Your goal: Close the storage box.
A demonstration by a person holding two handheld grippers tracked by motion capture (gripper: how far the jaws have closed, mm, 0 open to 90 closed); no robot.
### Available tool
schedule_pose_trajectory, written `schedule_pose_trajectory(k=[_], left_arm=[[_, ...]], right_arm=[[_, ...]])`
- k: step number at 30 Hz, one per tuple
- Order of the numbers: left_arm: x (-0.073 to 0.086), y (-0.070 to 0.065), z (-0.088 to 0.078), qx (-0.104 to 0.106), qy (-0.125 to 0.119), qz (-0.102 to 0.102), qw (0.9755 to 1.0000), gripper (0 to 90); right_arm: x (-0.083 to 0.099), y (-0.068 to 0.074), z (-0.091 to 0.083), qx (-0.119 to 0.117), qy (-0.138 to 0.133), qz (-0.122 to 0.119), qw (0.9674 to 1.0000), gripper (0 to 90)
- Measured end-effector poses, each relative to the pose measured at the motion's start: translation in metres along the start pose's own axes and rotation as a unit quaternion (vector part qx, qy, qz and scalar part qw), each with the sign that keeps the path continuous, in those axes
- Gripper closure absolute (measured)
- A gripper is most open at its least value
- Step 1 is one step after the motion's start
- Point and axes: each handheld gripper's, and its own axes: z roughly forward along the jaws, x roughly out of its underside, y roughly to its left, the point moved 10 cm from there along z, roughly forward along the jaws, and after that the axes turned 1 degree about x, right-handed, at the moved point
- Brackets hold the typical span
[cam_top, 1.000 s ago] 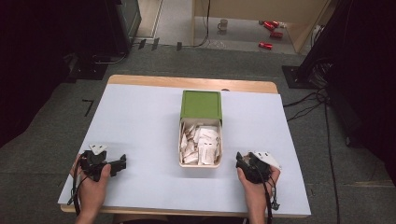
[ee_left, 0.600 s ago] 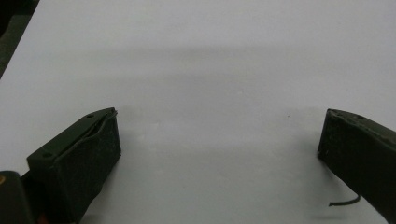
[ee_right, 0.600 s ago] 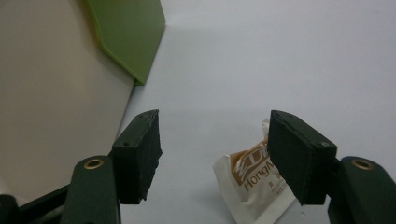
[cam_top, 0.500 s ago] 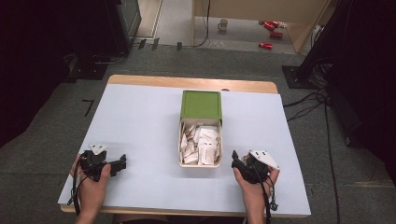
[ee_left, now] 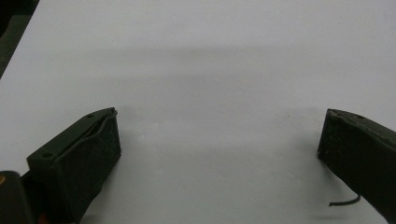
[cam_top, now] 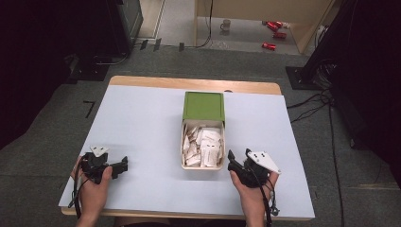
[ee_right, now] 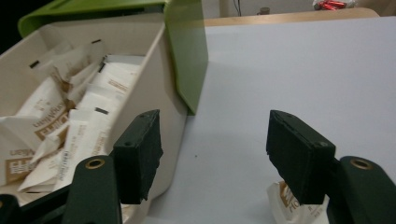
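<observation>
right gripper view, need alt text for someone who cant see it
The right gripper, jaws open and empty, sits on a pale table beside a cream box full of white sachets. The box's green lid is slid back, and one sachet lies behind a jaw.

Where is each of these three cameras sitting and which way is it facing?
High view: above the person's side, looking forward and down at the table; both hands and claws show.
Left gripper view: on the left claw, facing bare tabletop; open jaws show.
Right gripper view: on the right claw, facing the box of packets.
Shared: the box, in the high and right gripper views.
</observation>
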Motion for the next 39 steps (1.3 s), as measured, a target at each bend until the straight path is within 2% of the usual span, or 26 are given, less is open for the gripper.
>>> schedule_pose_trajectory(k=[5, 10, 16, 21, 22, 23, 24, 30, 33, 39], left_arm=[[0.0, 0.0, 0.0, 0.0, 0.0, 0.0, 1.0, 0.0], [0.0, 0.0, 0.0, 0.0, 0.0, 0.0, 1.0, 0.0], [0.0, 0.0, 0.0, 0.0, 0.001, 0.001, 1.0, 0.0], [0.0, 0.0, 0.0, 0.0, 0.001, 0.001, 1.0, 0.0], [0.0, 0.0, 0.0, 0.0, 0.001, 0.001, 1.0, 0.0], [0.0, 0.0, 0.0, 0.0, 0.001, 0.001, 1.0, 0.0], [0.0, 0.0, 0.0, 0.0, 0.0, 0.001, 1.0, 0.0], [0.0, 0.0, 0.0, 0.0, 0.0, 0.0, 1.0, 0.0], [0.0, 0.0, 0.0, 0.0, 0.0, 0.0, 1.0, 0.0], [0.0, 0.0, 0.0, 0.0, 0.0, 0.0, 1.0, 0.0]], right_arm=[[-0.005, 0.01, -0.005, -0.012, -0.003, 0.001, 0.9999, 37.6], [-0.005, 0.013, -0.007, -0.006, -0.001, -0.001, 1.0, 40.7], [-0.007, 0.016, -0.012, -0.015, -0.007, 0.002, 0.9999, 41.1], [-0.004, 0.028, -0.014, -0.032, -0.003, -0.011, 0.9994, 48.0], [-0.001, 0.032, -0.013, -0.029, -0.001, -0.017, 0.9994, 53.3], [-0.001, 0.032, -0.013, -0.029, -0.001, -0.017, 0.9994, 53.3], [0.003, 0.034, -0.011, -0.026, 0.003, -0.013, 0.9996, 57.5], [0.014, 0.035, -0.005, -0.019, 0.007, -0.009, 0.9998, 67.4], [0.022, 0.034, 0.0, -0.012, 0.006, 0.003, 0.9999, 71.6], [0.033, 0.037, 0.006, -0.012, 0.012, 0.004, 0.9999, 78.4]])
